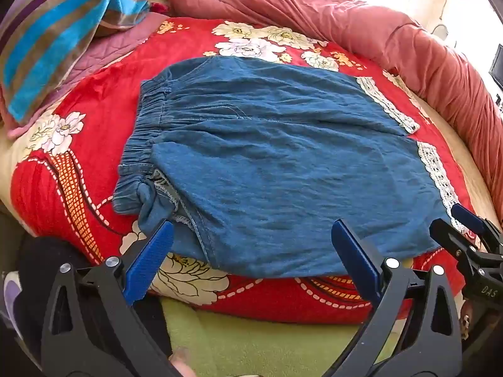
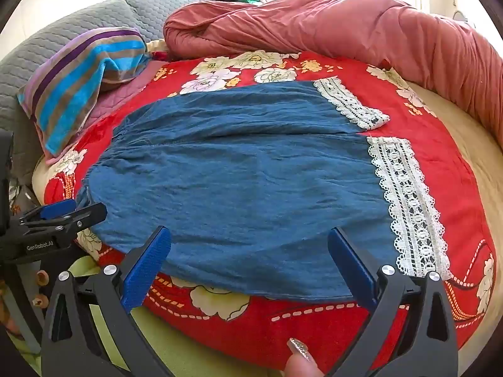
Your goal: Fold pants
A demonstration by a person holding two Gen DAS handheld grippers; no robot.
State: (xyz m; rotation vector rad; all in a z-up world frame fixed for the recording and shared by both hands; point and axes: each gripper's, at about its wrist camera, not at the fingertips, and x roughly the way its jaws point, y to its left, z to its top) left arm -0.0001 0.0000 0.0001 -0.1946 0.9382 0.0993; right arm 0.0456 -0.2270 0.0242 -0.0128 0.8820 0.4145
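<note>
Blue denim pants [image 1: 267,157] lie flat on a red floral blanket [image 1: 94,100]. The elastic waistband [image 1: 144,138] is at the left and two white lace cuffs [image 1: 437,172] are at the right. My left gripper [image 1: 253,232] is open over the near edge of the pants, close to the waist end, with nothing pressed between its blue pads. My right gripper [image 2: 250,238] is open over the near edge of the pants [image 2: 235,172], toward the lace cuffs [image 2: 405,204]. Each gripper shows in the other's view: the right gripper [image 1: 452,223], the left gripper [image 2: 75,212].
A striped towel [image 2: 81,88] lies at the back left on a grey quilted pillow [image 2: 94,25]. A rolled pink quilt [image 2: 314,25] runs along the back and right. A green sheet [image 1: 267,345] covers the near bed edge. A fingertip [image 2: 298,358] shows at the bottom.
</note>
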